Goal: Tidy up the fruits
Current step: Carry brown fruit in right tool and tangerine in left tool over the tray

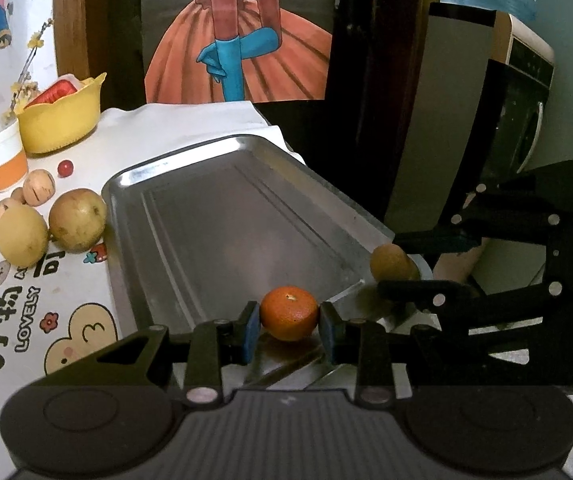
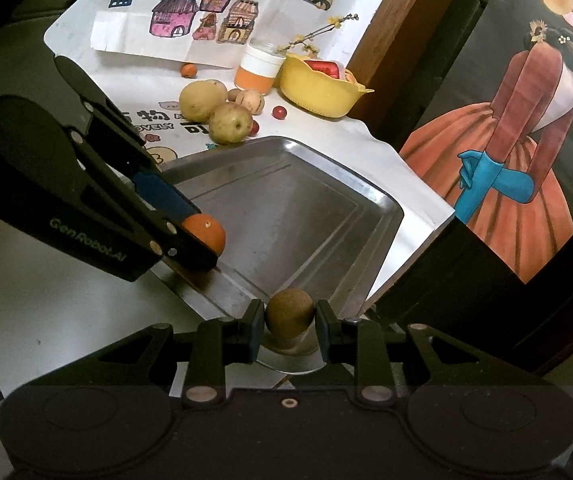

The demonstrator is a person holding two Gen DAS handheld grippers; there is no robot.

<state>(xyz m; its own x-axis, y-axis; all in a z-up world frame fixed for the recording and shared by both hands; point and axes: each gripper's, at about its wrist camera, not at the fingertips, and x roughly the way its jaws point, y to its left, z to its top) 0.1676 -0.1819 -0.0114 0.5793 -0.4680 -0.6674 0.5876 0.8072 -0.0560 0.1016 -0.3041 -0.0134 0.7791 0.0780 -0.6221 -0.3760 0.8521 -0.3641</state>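
From the left wrist, the left tool (image 1: 289,321) grips a small round orange tangerine (image 1: 288,313) over the near rim of the shallow steel tray (image 1: 206,200); released early, it could roll off. From the right wrist, the right tool (image 2: 290,322) pinches a round brown fruit (image 2: 289,312) at the tray's corner, where it could drop past the worktop edge.

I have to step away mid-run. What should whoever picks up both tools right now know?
Left tool: shut on the orange, at the tray's near edge.
Right tool: around the brown fruit at the tray's near corner; grip looks closed, a slight gap shows on one side.
Tray: nothing resting inside yet.
Left: release both fruits into the tray, then fetch the two pears, the walnut and the small red fruit on the cloth.
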